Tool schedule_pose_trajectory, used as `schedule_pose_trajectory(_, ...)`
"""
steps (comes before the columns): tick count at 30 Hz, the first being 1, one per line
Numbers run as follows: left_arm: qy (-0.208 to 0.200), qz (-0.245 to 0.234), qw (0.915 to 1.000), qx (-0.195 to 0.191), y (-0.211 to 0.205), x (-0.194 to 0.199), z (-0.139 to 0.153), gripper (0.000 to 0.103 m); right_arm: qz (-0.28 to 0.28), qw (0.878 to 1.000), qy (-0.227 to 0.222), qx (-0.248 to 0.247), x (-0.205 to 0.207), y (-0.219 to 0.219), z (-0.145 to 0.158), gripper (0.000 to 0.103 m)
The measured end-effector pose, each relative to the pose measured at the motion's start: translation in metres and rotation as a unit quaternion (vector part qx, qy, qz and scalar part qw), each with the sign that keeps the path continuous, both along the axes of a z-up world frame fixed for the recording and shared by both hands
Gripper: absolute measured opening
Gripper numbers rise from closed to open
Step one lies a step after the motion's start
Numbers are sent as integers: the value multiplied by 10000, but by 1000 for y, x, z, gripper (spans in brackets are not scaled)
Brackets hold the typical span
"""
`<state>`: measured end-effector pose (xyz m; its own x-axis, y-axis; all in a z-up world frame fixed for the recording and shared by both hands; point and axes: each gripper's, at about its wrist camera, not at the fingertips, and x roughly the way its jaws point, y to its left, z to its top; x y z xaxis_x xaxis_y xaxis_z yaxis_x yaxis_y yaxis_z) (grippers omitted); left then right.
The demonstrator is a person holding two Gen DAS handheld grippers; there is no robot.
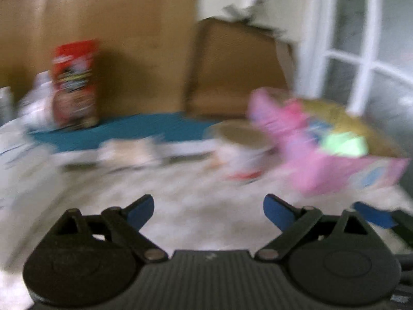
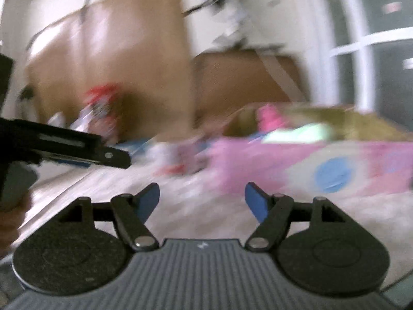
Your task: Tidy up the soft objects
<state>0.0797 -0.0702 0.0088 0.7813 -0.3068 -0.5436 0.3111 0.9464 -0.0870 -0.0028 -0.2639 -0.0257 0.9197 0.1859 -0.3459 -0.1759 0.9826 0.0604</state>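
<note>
Both views are motion-blurred. A pink cardboard box (image 1: 343, 165) stands open on the pale table at the right, with a light green soft thing (image 1: 343, 143) and a bright pink soft thing (image 1: 291, 111) inside. It also shows in the right wrist view (image 2: 322, 165), with the green thing (image 2: 296, 131) and the pink thing (image 2: 269, 117). A small pale soft object (image 1: 129, 152) lies left of centre. My left gripper (image 1: 207, 210) is open and empty above the table. My right gripper (image 2: 201, 199) is open and empty in front of the box.
A white cup with a brown top (image 1: 242, 149) stands beside the pink box. A red printed box (image 1: 74, 82) stands at the back left on a teal mat (image 1: 134, 131). Brown cardboard panels (image 1: 232, 69) lean against the wall. The left gripper's body (image 2: 64, 147) crosses the right wrist view at left.
</note>
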Motion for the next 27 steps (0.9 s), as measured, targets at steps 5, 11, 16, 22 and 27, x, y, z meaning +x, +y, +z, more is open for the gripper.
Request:
schedule_pose_trajectory(5, 232, 855, 9951, 448, 38, 16, -24, 95, 579, 9951, 689, -399, 19, 48, -7, 74)
schedule_pose_trajectory(11, 312, 965, 9948, 124, 50, 23, -26, 97, 593, 9929, 864, -556, 28, 76, -10, 77)
schedule_pose_trajectory(16, 295, 940, 9951, 40, 53, 21, -26, 98, 431, 9933, 901, -578, 29, 82, -11, 78)
schedule_pose_trajectory(22, 279, 931, 9952, -79, 58, 18, -28, 98, 307, 9937, 917, -560, 31, 85, -13, 79)
schedule_pose_trajectory(27, 268, 929, 9952, -144, 59, 17, -27, 98, 229, 9934, 975, -568, 36, 86, -12, 82)
